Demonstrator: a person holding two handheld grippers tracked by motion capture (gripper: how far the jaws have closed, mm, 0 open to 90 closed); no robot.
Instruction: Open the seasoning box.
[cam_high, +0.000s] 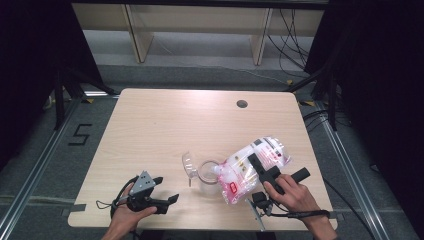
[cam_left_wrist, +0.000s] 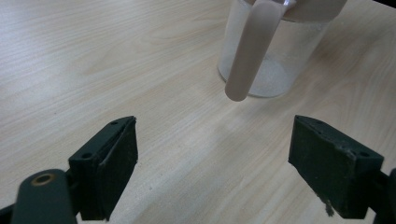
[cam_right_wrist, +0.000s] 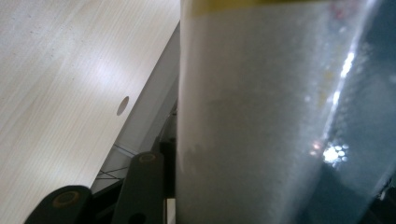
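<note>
A clear plastic bag of white granules (cam_high: 252, 167) with red print lies tilted over the table, its lower end at the mouth of a clear glass jar (cam_high: 207, 172). My right gripper (cam_high: 257, 163) is shut on the bag's middle; in the right gripper view the bag (cam_right_wrist: 261, 116) is pressed close against the jaws. The jar's hinged lid (cam_high: 188, 164) stands open to the left. My left gripper (cam_high: 167, 189) rests open near the front left edge, apart from the jar. Ahead of its wide-apart jaws (cam_left_wrist: 212, 140) stands the jar (cam_left_wrist: 275, 60), with a thin layer of white grains on its bottom.
The light wooden table (cam_high: 165, 125) has a round cable hole (cam_high: 242, 104) at the back right. A pale strip (cam_left_wrist: 252, 51) hangs down the jar's front. Black curtains flank the table, and a wooden frame stands beyond its far edge.
</note>
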